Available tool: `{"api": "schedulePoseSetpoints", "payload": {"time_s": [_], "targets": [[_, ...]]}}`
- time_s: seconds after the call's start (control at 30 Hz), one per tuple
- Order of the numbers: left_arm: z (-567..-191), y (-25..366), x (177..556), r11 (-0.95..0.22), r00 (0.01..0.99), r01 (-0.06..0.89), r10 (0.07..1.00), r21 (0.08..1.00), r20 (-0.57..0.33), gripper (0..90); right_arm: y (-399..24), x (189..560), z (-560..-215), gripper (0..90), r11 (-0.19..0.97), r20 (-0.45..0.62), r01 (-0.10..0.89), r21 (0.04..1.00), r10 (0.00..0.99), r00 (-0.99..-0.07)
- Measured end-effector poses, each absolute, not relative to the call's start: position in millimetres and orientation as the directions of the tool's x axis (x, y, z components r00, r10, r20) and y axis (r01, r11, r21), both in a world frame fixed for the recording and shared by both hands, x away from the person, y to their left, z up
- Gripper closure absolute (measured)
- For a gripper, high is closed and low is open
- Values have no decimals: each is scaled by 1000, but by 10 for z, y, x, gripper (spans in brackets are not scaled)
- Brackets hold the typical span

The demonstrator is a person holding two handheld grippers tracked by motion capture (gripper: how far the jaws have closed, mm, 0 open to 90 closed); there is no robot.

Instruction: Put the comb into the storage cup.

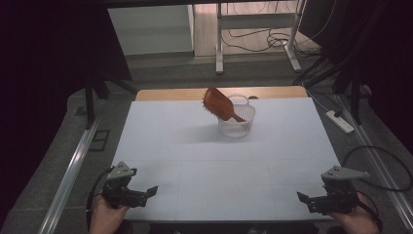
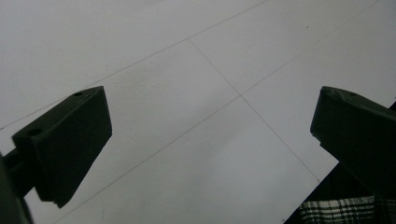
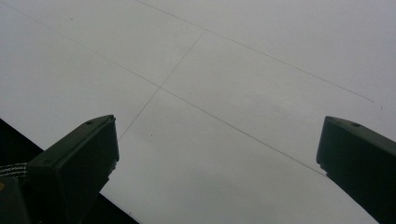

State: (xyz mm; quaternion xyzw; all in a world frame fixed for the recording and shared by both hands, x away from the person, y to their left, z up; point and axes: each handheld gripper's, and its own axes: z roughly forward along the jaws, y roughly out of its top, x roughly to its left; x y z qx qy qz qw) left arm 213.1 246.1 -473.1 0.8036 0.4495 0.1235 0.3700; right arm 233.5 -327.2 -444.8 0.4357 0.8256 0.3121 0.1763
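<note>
Left gripper (image 1: 146, 194): parked at the near left corner of the worktop (image 1: 195, 146), fingers (image 2: 65, 144) spread wide, nothing between them, just bare white sheet with thin grid lines.
Right gripper (image 1: 306, 200): mirror spot at the near right corner, fingers (image 3: 74, 163) also wide apart and gripping nothing.
Brush (image 1: 217, 104): brown hairbrush, way out ahead of both sets of fingers, roughly midway between them sideways, tilted with handle down in the basket and head sticking up over the rim.
Basket (image 1: 239, 124): small white mesh one, near the far edge of the worktop, well apart from either gripper.
Open room: whole middle of the worktop between fingers and basket is bare.
Edges: near edge right under both grippers; dark drop-off and a bit of plaid cloth (image 2: 336, 211) just past the left fingers' side.
</note>
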Motion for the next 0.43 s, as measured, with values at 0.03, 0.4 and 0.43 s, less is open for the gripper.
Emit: {"api": "schedulePoseSetpoints", "payload": {"time_s": [0.03, 0.4, 0.43], "targets": [[-4730, 2458, 2128, -325, 566, 631, 814, 704, -132, 0, -3272, 2336, -4448, 0, 425, -19, 610, 669, 830, -558], [-4723, 2444, 2106, -338, 562, 636, 819, 694, -116, 0, -3271, 2341, -4453, 0, 428, -21, 611, 666, 829, -558], [-4723, 2441, 2110, -338, 562, 637, 819, 692, -117, 0, -3274, 2346, -4456, 0, 430, -19, 612, 664, 828, -561]]}}
